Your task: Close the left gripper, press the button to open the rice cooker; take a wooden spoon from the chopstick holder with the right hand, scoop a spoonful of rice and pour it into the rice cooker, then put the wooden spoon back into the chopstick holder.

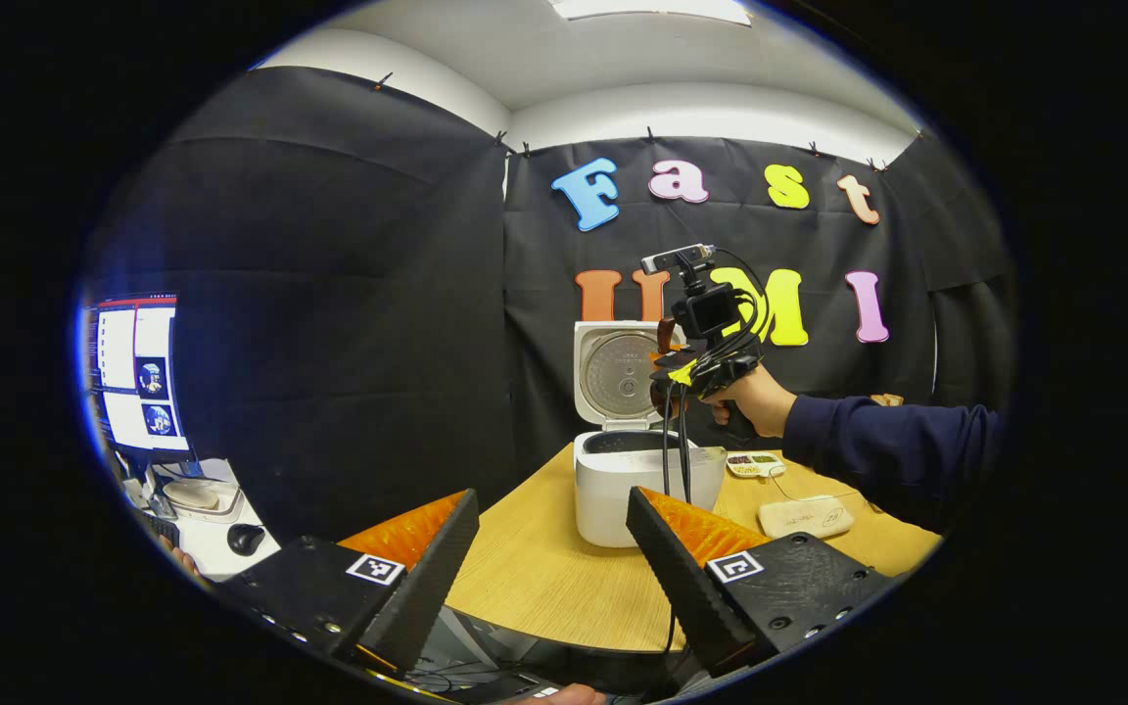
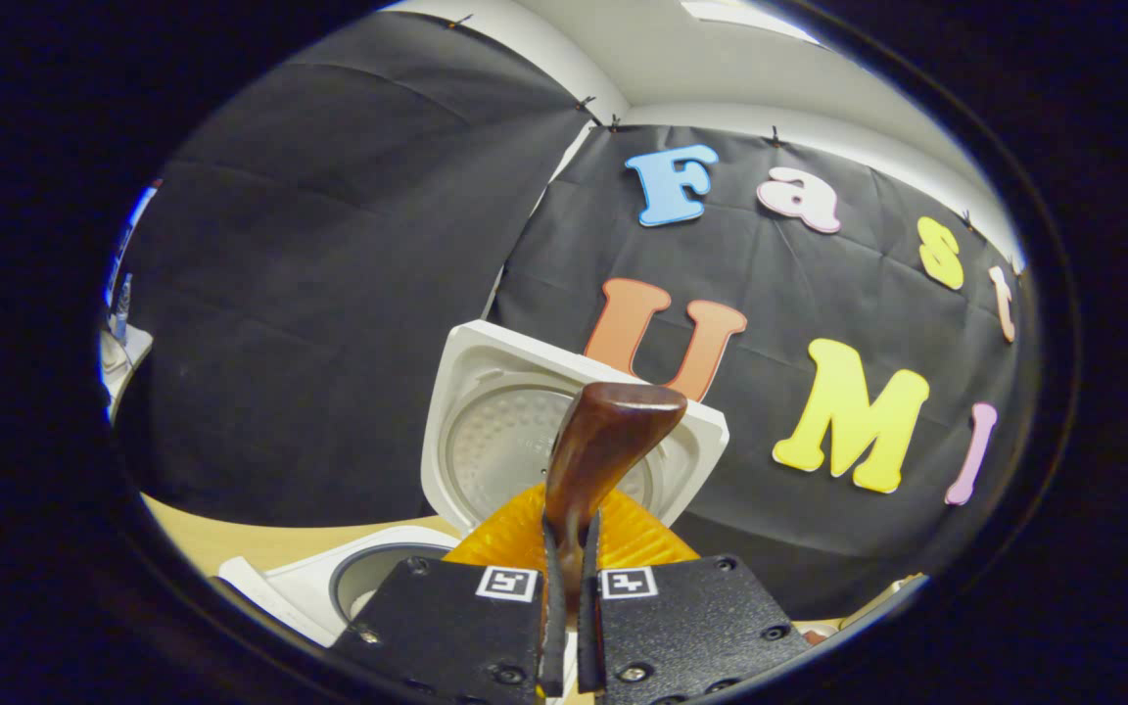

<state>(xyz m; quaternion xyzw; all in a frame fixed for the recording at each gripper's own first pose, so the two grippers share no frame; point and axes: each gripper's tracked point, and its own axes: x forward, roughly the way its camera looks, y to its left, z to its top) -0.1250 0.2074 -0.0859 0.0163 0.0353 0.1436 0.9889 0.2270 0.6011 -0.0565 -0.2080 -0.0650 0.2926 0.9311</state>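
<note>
The white rice cooker (image 1: 623, 485) stands on the round wooden table (image 1: 535, 578) with its lid (image 1: 616, 377) swung up. My left gripper (image 1: 549, 558) hangs open in front of it, near the table's front edge, with nothing between its fingers. A hand holds my right gripper (image 1: 686, 377) just above the cooker's open pot. That gripper (image 2: 569, 558) is shut on a dark brown wooden spoon (image 2: 603, 441), whose broad end points up in front of the raised lid (image 2: 486, 431). The pot opening (image 2: 368, 583) lies below and to the left in the right gripper view.
A small divided dish (image 1: 755, 463) with grains sits right of the cooker, and a flat beige pouch (image 1: 806, 515) lies nearer the front. A navy sleeve (image 1: 887, 441) reaches in from the right. A monitor (image 1: 133, 372) and a mouse (image 1: 246, 537) are on a side desk at the left.
</note>
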